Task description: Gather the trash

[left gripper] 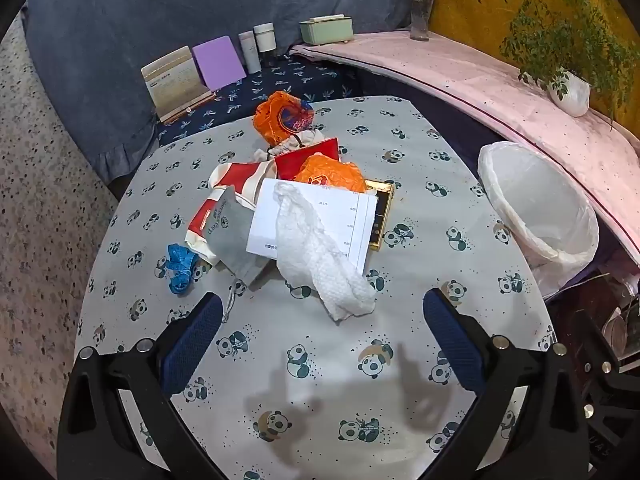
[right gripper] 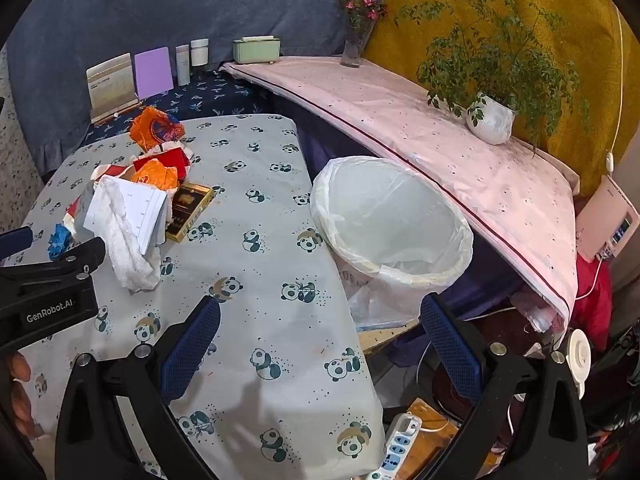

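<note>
While both claws hang over the panda-print table (left gripper: 400,152), neither holds anything. At far left lies a blue scrap (left gripper: 180,268); right of it the trash heap, topped by a white crumpled tissue (left gripper: 320,256) on a printed sheet (left gripper: 344,216). Left gripper (left gripper: 322,340) gapes fully, empty, near the tissue. Right gripper (right gripper: 320,340), equally wide and empty, fronts the lined bin (right gripper: 396,216) beside the table's right edge.

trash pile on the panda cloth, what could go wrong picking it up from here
The crumpled white tissue lies draped over the printed sheet, so the open left claw may drag both. The lined bin stands past the table edge; light scraps could fall short. The blue tape sits apart, easily missed.
</note>
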{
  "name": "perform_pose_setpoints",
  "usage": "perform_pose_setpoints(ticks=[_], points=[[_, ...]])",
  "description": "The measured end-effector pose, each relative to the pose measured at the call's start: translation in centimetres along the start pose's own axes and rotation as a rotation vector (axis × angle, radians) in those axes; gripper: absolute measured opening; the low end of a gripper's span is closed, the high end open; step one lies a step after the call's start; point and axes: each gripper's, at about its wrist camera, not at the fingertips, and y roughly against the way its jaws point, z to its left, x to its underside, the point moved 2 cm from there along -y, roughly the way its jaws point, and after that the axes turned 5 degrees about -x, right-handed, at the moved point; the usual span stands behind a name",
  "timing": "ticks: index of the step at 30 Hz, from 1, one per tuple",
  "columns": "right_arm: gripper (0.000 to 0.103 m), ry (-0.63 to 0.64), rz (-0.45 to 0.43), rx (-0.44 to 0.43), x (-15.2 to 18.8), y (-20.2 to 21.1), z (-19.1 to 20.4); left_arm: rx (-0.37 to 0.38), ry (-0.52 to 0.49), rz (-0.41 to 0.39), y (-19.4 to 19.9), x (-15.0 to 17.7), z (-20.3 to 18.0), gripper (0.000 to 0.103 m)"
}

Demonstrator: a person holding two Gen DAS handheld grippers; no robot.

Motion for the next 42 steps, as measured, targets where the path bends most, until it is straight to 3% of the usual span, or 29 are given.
perform_pose_setpoints(ticks=[42], points=[[0.096,-0.007,0.001,0.007,-0.26,-0.07,0.06,0.008,-0.001,-0.010,0.22,0.35,-0.12,0.096]])
